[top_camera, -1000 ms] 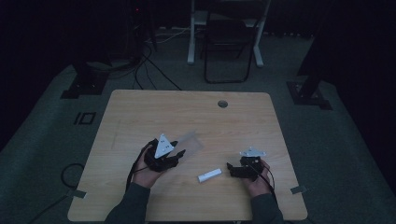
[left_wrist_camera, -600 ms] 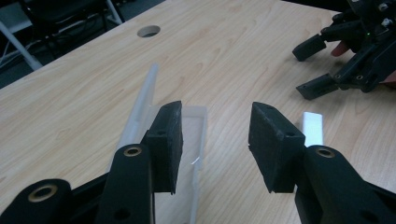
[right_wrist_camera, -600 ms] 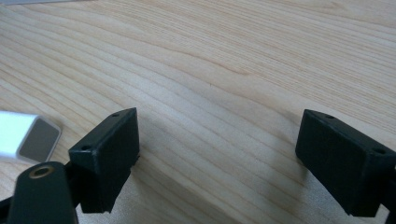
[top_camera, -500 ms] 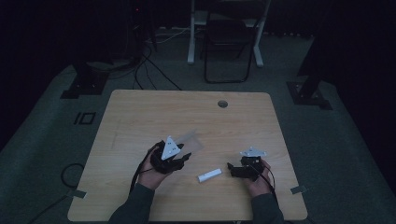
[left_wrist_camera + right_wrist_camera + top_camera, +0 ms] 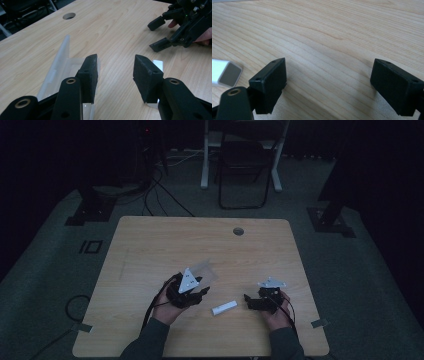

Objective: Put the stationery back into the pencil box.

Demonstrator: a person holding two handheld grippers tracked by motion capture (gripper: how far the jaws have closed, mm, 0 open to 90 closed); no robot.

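A small white block [image 5: 224, 307] lies on the wooden table [image 5: 165, 240] between the two grippers. A clear plastic case [image 5: 207, 270] lies just beyond my left gripper [image 5: 201, 294]. In the left gripper view the left gripper [image 5: 115, 60] is open, low over the table, with the clear case [image 5: 58, 67] beside its left jaw and the white block [image 5: 158, 65] behind its right jaw. My right gripper [image 5: 249, 300] points left at the block, open; it appears farther off [image 5: 160, 33] too. In the right gripper view the right gripper [image 5: 329, 63] is wide open over bare wood, the block [image 5: 224, 72] at the left edge.
A round cable hole [image 5: 238, 231] sits near the table's far edge. A folding chair [image 5: 245, 165] and stand bases [image 5: 90, 210] stand on the dark floor beyond. Cables trail from both grippers toward the near edge.
My left gripper has slid right and slightly nearer, closing on the white block beside the clear case. The right gripper has barely moved.
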